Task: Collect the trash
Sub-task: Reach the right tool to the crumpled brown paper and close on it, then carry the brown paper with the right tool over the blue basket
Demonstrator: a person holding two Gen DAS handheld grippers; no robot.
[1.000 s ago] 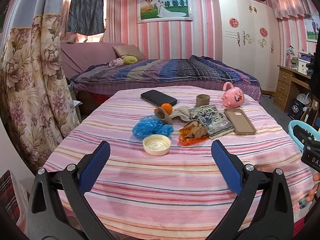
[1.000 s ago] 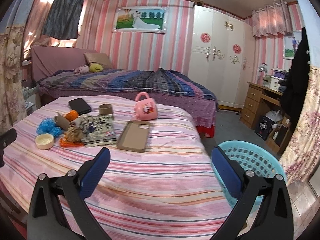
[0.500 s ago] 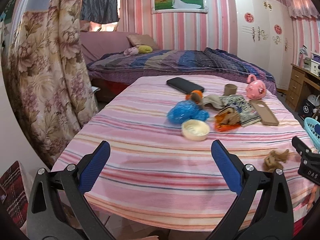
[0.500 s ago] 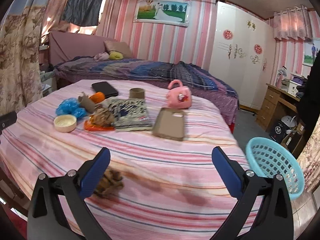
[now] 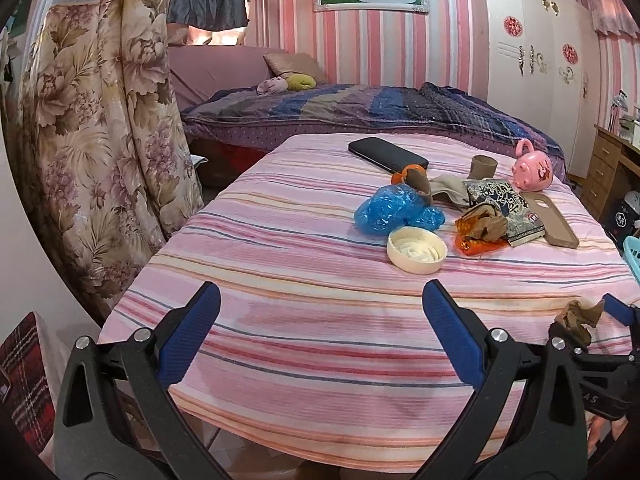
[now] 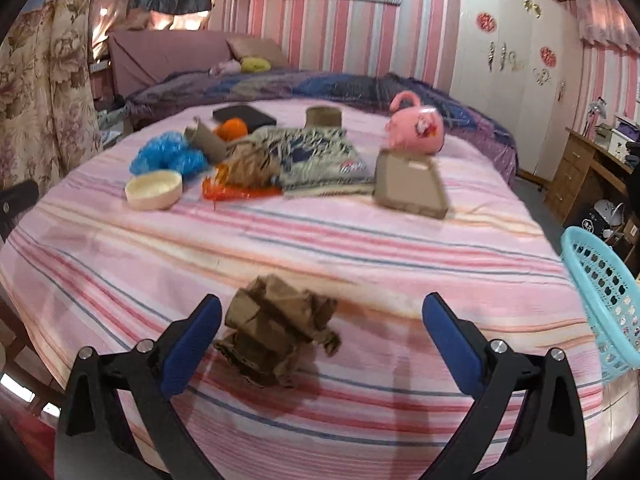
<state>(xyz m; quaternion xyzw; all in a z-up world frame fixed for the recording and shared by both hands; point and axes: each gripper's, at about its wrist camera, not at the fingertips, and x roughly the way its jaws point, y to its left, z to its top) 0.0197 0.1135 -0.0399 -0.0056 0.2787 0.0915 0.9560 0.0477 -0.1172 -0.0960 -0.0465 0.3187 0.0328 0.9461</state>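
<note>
Both cams sit low at the near edge of the striped bed (image 5: 304, 280), looking forward and slightly down between their own blue fingers (image 5: 188, 340). The left one aims more toward the curtain (image 5: 92, 140) side, the right toward the basket (image 6: 604, 300). Both catch the clutter mid-frame, like the cream lid (image 5: 416, 249).
</note>
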